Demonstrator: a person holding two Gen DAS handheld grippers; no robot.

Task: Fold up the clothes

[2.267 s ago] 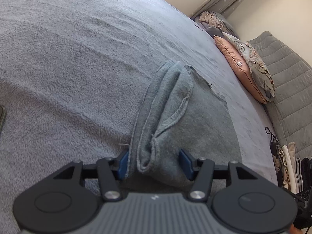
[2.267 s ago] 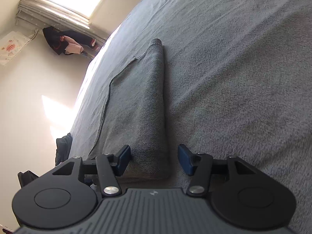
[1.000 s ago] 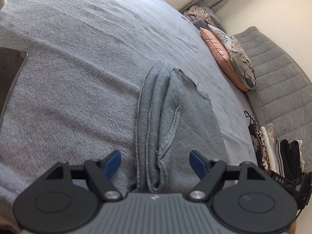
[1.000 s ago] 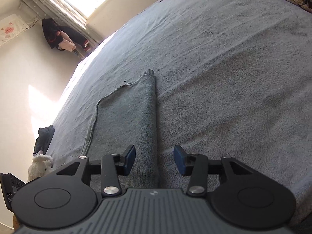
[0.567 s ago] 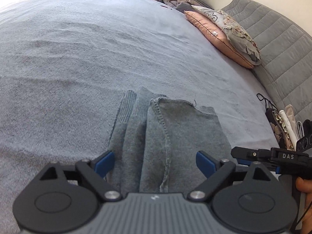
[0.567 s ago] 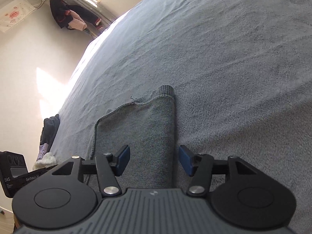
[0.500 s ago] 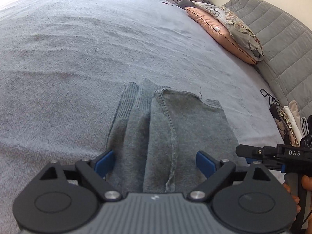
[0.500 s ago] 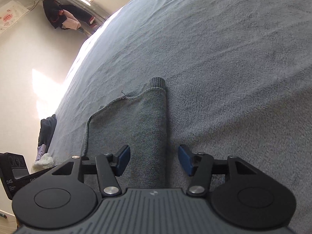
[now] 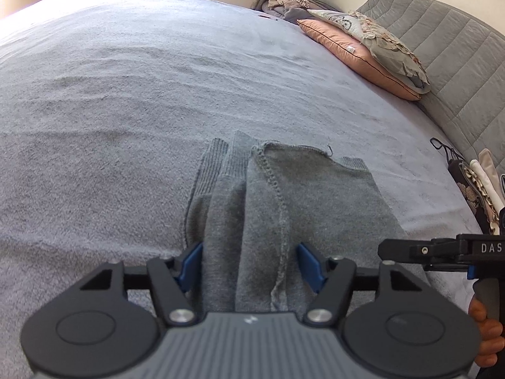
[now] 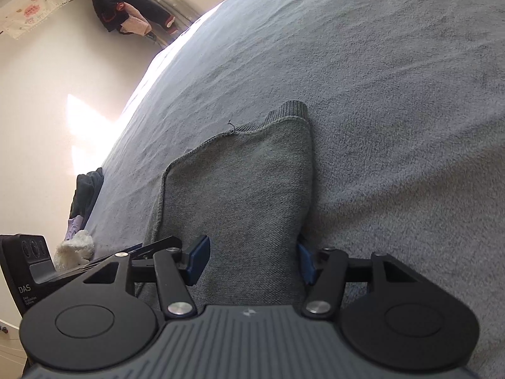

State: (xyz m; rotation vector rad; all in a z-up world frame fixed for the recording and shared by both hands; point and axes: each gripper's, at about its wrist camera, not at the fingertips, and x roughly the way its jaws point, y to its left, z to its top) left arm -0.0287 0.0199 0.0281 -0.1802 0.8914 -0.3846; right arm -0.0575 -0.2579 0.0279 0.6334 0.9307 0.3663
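A grey knit garment [image 9: 315,195] lies folded lengthwise on the grey bed cover [image 9: 157,94], with its ribbed cuffs and hem pointing away from me. My left gripper [image 9: 249,265] straddles the near left part, where the sleeve folds stack. Its jaws are closing, and the fabric between the blue pads [image 9: 192,263] still looks mostly flat. In the right wrist view, the garment [image 10: 246,173] fills the gap of my right gripper [image 10: 252,259] at its right folded edge. These jaws are opening slightly, and the fold hides part of the right pad.
Pink and grey pillows [image 9: 356,53] lean on a quilted grey headboard [image 9: 442,47] at the far right. A stack of clothes [image 9: 479,183] sits on the bed's right edge. A hand [image 9: 486,331] holds the other tool. Clothes hang on the wall [image 10: 126,15], and a white plush [image 10: 75,246] lies left.
Both grippers slid along the garment to its near end. The left one rolled level and its jaws came in from wide. The right jaws widened and now straddle a broader part.
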